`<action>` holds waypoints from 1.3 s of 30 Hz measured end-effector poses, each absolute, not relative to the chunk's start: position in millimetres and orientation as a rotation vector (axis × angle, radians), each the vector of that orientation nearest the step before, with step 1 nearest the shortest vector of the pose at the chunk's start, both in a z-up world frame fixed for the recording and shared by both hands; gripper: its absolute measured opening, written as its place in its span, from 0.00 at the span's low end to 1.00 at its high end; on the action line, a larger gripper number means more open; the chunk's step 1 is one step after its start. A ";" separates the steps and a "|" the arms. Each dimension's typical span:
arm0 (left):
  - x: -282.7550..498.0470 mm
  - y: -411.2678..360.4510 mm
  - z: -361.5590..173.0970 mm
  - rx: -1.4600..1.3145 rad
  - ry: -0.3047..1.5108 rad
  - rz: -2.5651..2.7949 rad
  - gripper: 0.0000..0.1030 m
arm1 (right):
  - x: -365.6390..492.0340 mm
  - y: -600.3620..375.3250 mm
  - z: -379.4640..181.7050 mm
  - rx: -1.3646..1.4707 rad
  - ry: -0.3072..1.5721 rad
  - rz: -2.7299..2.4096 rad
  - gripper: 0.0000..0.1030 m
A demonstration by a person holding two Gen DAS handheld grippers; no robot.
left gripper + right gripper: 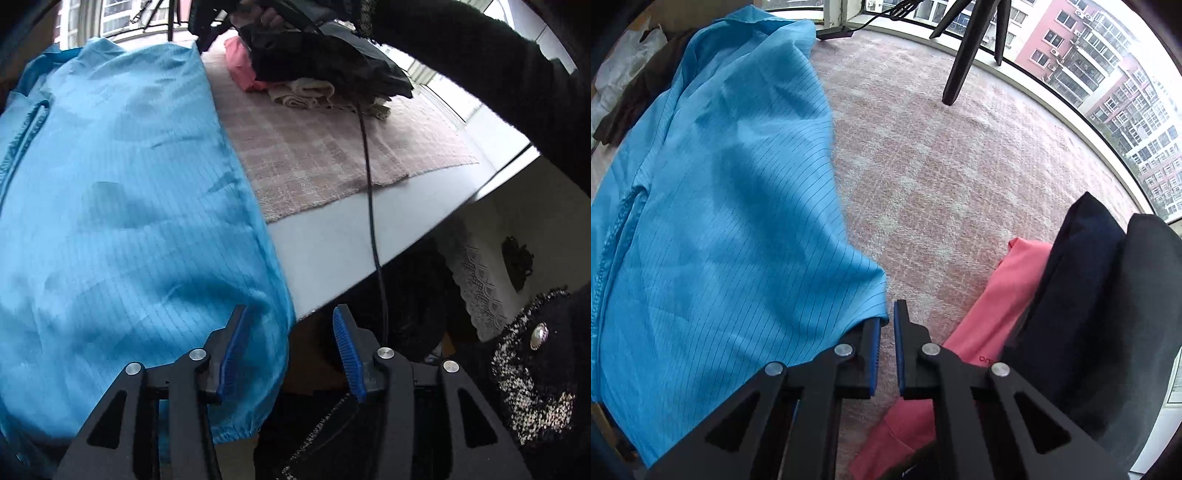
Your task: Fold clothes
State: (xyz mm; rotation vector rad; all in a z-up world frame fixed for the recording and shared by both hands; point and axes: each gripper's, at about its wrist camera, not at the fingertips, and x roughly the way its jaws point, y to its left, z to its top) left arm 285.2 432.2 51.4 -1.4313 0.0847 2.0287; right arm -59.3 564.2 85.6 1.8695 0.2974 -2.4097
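Observation:
A light blue pinstriped garment (122,206) lies spread on the pink checked mat (317,155), its edge hanging over the table's front. It also shows in the right wrist view (720,206). My left gripper (290,350) is open at the garment's hanging corner, one pad over the cloth, holding nothing. My right gripper (886,343) is open with a narrow gap, right beside the garment's near corner, which lies against the left pad; it grips nothing.
A pile of folded clothes (325,70), pink, beige and black, sits on the mat at the back right; it shows in the right wrist view as pink (990,325) and dark (1108,314) pieces. A black cable (371,206) crosses the white table (332,251). Tripod legs (964,51) stand by the window.

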 end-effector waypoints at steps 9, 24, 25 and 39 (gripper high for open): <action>293.3 452.7 45.3 -1.379 0.308 2.145 0.53 | -56.4 572.9 66.7 1.874 0.036 -2.390 0.08; 279.1 361.5 80.7 -1.322 -0.355 2.108 0.01 | -26.8 572.7 119.0 1.811 -0.244 -2.375 0.02; 277.1 360.2 80.1 -1.318 -0.372 2.117 0.01 | -26.6 571.6 124.5 1.805 -0.240 -2.385 0.02; 309.1 381.0 71.5 -1.380 0.066 2.240 0.45 | -18.3 559.3 98.3 1.882 0.396 -2.463 0.17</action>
